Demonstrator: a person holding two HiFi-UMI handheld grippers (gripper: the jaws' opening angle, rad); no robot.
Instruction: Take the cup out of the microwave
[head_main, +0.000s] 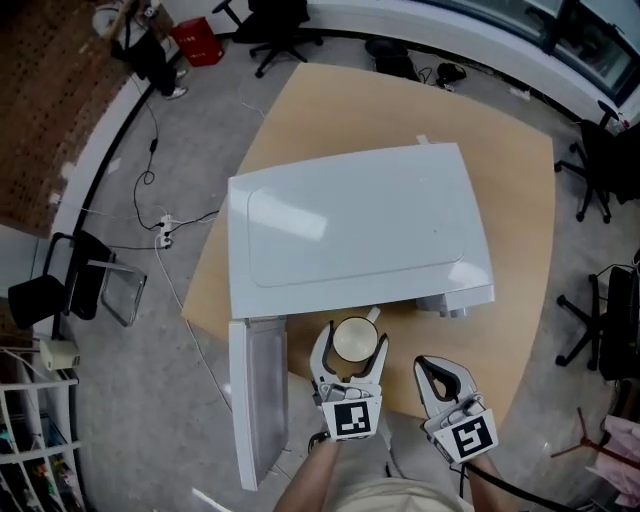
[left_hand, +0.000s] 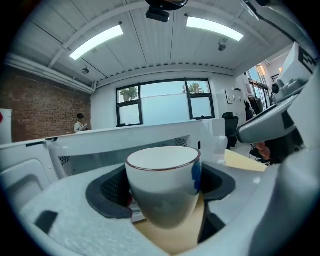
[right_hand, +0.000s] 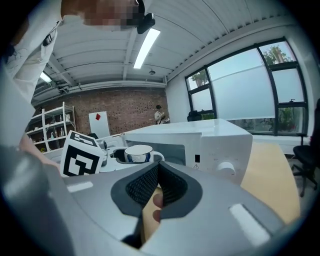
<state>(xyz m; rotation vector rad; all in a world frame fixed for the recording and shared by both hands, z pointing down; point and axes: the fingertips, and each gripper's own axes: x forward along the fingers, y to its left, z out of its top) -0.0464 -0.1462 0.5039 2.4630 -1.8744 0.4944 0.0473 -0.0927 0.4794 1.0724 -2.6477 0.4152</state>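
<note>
One broad table (head_main: 520, 250) carries the microwave (head_main: 355, 225), its door (head_main: 258, 400) swung open on your left. Your left hand-held gripper (head_main: 352, 338) is clamped on the cup (left_hand: 162, 187), now outside, just in front of the microwave. Hold it upright and steer clear of that door. Your right hand-held gripper (head_main: 434, 367), jaws together and empty, hangs just beside.

Grey floor (head_main: 200, 130), brick wall (left_hand: 45, 112), wide windows (left_hand: 165, 102), ceiling strip lights (left_hand: 97, 40)

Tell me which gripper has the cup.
The left gripper: it is closed on the white cup, held in front of the open microwave. The right gripper beside it is shut with nothing in it.
</note>
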